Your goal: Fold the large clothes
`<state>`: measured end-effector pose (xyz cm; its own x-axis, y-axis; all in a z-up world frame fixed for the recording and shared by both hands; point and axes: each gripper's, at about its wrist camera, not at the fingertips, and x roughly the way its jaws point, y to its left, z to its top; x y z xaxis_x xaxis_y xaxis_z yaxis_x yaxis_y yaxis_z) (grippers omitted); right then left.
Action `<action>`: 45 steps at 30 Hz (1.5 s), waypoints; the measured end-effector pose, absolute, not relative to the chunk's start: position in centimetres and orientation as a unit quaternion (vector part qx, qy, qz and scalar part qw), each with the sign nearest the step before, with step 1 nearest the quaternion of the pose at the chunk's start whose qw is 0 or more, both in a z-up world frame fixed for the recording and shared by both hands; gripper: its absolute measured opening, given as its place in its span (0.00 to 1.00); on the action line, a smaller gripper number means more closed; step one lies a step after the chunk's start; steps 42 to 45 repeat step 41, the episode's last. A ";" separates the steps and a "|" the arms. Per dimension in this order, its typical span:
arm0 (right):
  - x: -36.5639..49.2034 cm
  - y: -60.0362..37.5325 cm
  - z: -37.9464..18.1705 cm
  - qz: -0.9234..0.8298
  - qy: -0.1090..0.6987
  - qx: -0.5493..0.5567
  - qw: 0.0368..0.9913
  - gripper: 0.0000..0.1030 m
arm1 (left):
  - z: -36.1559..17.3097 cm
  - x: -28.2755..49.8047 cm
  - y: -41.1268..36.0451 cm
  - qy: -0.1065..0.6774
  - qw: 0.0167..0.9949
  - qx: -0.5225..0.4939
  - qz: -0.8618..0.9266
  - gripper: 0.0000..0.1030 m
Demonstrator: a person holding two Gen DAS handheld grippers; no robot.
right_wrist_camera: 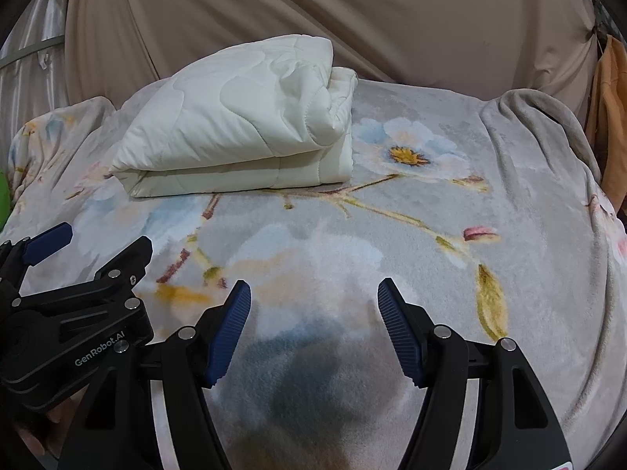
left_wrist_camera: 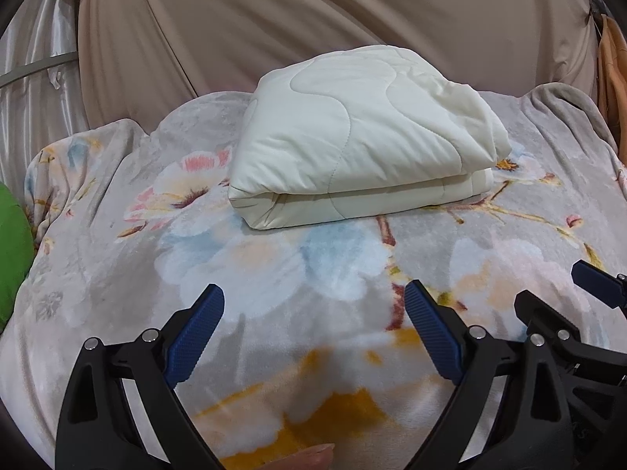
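Observation:
A cream quilted comforter (left_wrist_camera: 360, 141) lies folded in a thick stack at the far middle of the bed; it also shows in the right wrist view (right_wrist_camera: 243, 125) at the far left. My left gripper (left_wrist_camera: 313, 305) is open and empty, hovering over the floral blanket (left_wrist_camera: 274, 274) well short of the comforter. My right gripper (right_wrist_camera: 313, 297) is open and empty too, beside the left one and to its right. The left gripper shows at the left edge of the right wrist view (right_wrist_camera: 98, 246), and the right gripper at the right edge of the left wrist view (left_wrist_camera: 548, 290).
The floral blanket (right_wrist_camera: 431, 235) covers the whole bed. Beige curtains (left_wrist_camera: 352, 19) hang behind it. A green object (left_wrist_camera: 11, 254) lies at the bed's left edge. An orange cloth (right_wrist_camera: 611, 117) hangs at the far right.

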<state>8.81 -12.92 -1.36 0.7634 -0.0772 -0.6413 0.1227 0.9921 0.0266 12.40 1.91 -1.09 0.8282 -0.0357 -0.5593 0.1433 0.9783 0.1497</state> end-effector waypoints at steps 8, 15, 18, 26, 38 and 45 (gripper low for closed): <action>8.8 -13.0 -1.3 -0.054 0.339 0.033 0.939 0.64 | -1.1 12.4 1.9 0.289 0.952 0.093 -0.047 0.88; 8.9 -13.2 -1.4 -0.055 0.338 0.031 0.939 0.64 | -1.1 12.4 1.9 0.288 0.952 0.093 -0.046 0.86; 8.9 -13.2 -1.4 -0.055 0.338 0.030 0.939 0.64 | -1.1 12.3 1.9 0.287 0.952 0.094 -0.045 0.84; 8.8 -12.9 -1.3 -0.058 0.336 0.028 0.940 0.64 | -1.0 12.3 1.8 0.286 0.952 0.094 -0.047 0.82; 8.7 -12.7 -1.2 -0.060 0.334 0.023 0.940 0.64 | -1.0 12.3 1.8 0.288 0.951 0.096 -0.047 0.77; 8.7 -12.6 -1.1 -0.060 0.334 0.023 0.940 0.64 | -1.0 12.3 1.7 0.289 0.951 0.097 -0.047 0.77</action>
